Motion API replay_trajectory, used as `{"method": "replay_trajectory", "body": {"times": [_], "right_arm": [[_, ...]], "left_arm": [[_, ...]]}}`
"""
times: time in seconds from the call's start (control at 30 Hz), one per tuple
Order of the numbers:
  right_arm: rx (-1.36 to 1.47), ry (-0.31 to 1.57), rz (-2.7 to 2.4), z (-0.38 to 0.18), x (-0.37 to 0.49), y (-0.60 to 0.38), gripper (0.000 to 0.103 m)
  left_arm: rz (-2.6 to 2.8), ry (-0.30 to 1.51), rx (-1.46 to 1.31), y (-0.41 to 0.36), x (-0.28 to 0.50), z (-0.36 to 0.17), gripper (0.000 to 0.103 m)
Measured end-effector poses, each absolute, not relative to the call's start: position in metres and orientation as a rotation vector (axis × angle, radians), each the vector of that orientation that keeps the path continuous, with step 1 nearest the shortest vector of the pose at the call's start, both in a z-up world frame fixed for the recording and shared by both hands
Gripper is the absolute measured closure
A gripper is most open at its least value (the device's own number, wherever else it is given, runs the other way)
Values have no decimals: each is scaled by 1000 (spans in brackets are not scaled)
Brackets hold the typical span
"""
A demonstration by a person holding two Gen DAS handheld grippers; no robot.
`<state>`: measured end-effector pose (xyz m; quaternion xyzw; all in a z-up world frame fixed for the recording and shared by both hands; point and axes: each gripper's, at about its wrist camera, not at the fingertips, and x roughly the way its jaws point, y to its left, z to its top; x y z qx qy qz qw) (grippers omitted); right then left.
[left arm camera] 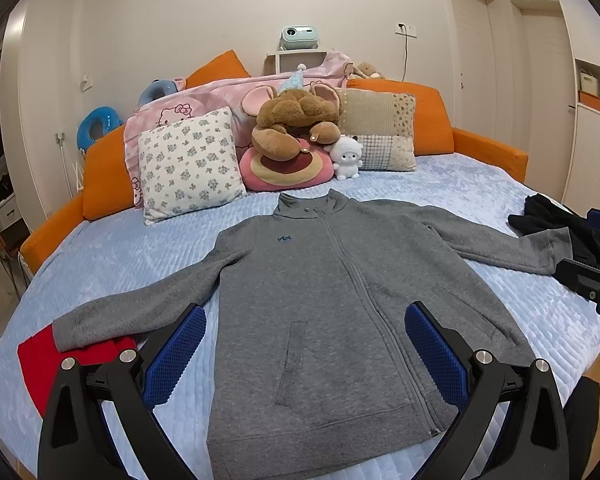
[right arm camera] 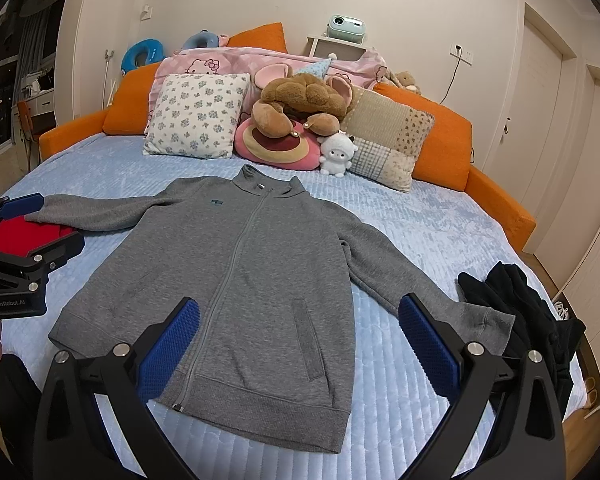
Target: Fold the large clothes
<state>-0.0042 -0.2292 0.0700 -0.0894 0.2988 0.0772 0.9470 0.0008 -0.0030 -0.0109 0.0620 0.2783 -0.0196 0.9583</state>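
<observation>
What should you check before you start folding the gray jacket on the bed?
1. Gray zip jacket lies flat, front up, zipped: ok.
2. Both sleeves spread out to the sides: ok.
3. Left sleeve cuff lies over the red cloth, not clear of it: not ok.
4. Right sleeve cuff sits close to the black clothes; whether they touch: cannot tell.
5. Left gripper open and holding nothing: ok.
6. Right gripper open and holding nothing: ok.
</observation>
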Motion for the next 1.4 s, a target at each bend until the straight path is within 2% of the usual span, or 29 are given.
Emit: {"method": "replay_trajectory", "body": {"times": [1.4], "right_arm": [[-180, 620, 146, 64, 0, -244, 4]], "left_arm": [[-47, 570, 147, -17, 6, -16, 2]]}}
